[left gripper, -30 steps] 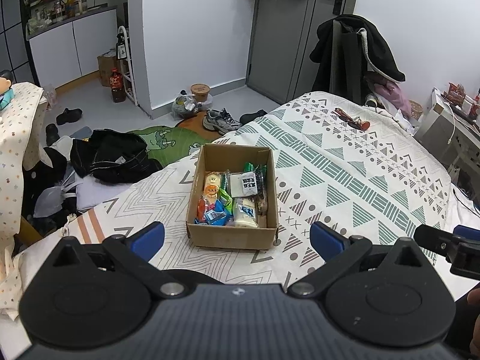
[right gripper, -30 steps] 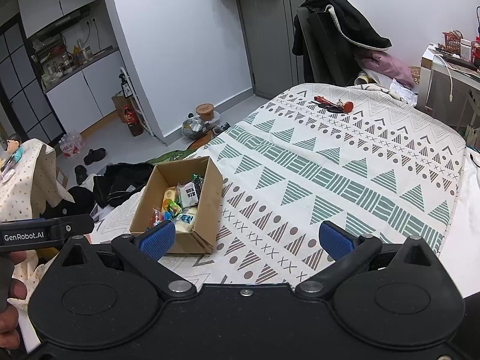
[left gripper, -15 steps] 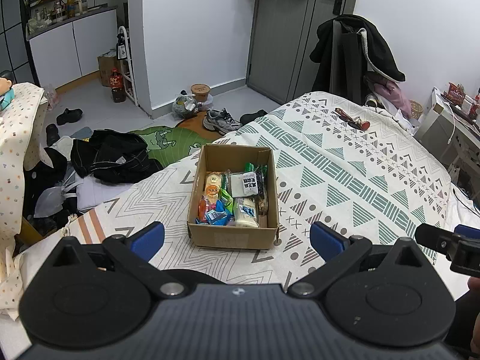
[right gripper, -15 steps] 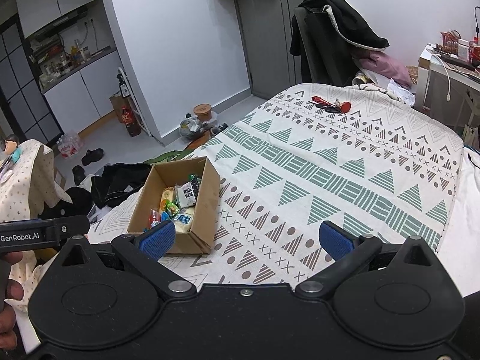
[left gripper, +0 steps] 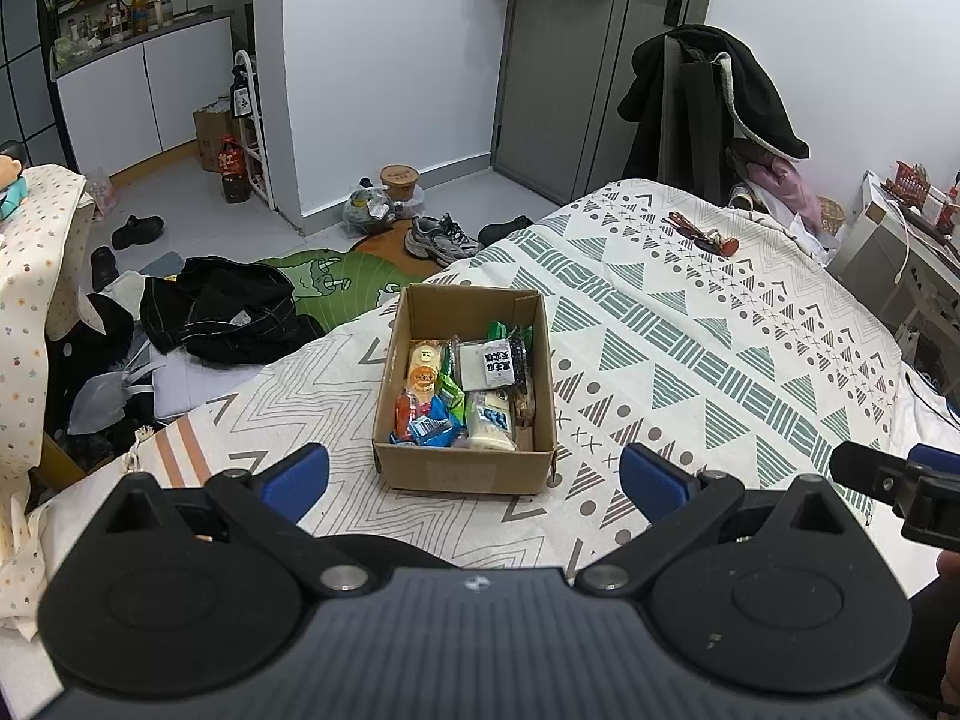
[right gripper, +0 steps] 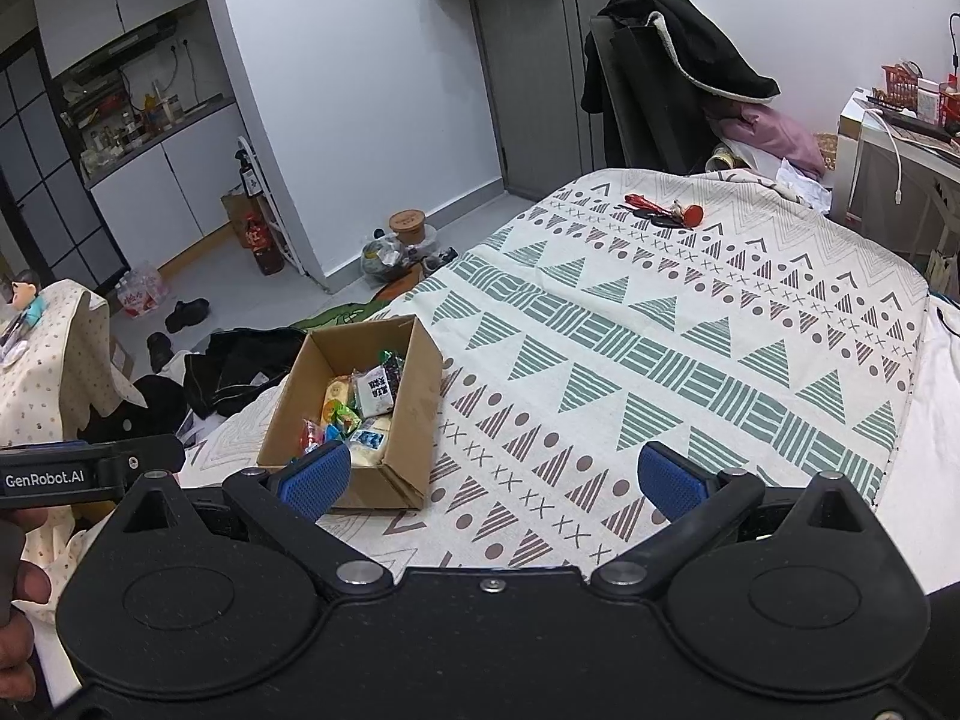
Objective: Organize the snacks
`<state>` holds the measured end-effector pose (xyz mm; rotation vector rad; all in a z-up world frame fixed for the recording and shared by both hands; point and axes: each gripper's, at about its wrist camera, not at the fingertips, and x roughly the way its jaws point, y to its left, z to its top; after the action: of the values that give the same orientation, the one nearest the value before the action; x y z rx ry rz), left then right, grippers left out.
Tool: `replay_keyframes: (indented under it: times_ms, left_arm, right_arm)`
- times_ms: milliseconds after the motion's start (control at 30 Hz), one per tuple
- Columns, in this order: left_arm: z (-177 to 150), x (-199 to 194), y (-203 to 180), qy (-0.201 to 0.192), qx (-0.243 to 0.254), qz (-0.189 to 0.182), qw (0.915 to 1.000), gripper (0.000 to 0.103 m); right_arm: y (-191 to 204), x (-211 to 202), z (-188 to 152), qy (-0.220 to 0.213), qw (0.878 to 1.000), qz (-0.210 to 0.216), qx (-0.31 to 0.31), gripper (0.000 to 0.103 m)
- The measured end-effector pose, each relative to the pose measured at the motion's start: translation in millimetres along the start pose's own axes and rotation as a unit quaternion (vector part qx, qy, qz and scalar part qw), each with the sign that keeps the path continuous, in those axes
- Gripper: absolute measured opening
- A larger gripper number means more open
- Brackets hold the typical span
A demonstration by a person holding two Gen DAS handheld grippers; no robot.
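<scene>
Left gripper, black body with blue-padded fingers: standing wide apart, gripping nothing, hovering over the near edge of the bed and facing the open brown cardboard box squarely. Right gripper, same make: also spread wide and carrying nothing, hovering to the right of the box, its left blue pad overlapping the box's near corner in its own view, though whether it is touching cannot be told. Against the views from a second ago, almost nothing is changing: both tools are holding nearly the same station, the box is sitting in the same spot, and only the right wrist view is drifting slightly, so that the box reads a shade further left. Assorted wrapped snacks, orange, blue, green and white packets: all lying inside the box, packed toward its near end, none showing on the patterned white, green and brown bedspread. A small cluster of red and dark objects is lying far off near the head of the bed; what they are is too small to tell. Judgement: with the snacks gathered in the box and both tools idle, this is fitting either a sorted box at the close or a full box waiting to be emptied.
</scene>
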<state>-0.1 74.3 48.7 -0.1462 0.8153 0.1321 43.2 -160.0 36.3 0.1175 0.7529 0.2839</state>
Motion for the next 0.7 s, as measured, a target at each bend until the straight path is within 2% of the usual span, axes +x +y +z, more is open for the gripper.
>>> replay_keyframes:
  times_ms: [700]
  left_arm:
    - [-5.0, 3.9, -0.1, 0.006, 0.001, 0.004, 1.0000, 0.102]
  right_arm:
    - [-0.8, 0.4, 0.7, 0.003, 1.000, -0.001, 0.006, 0.103]
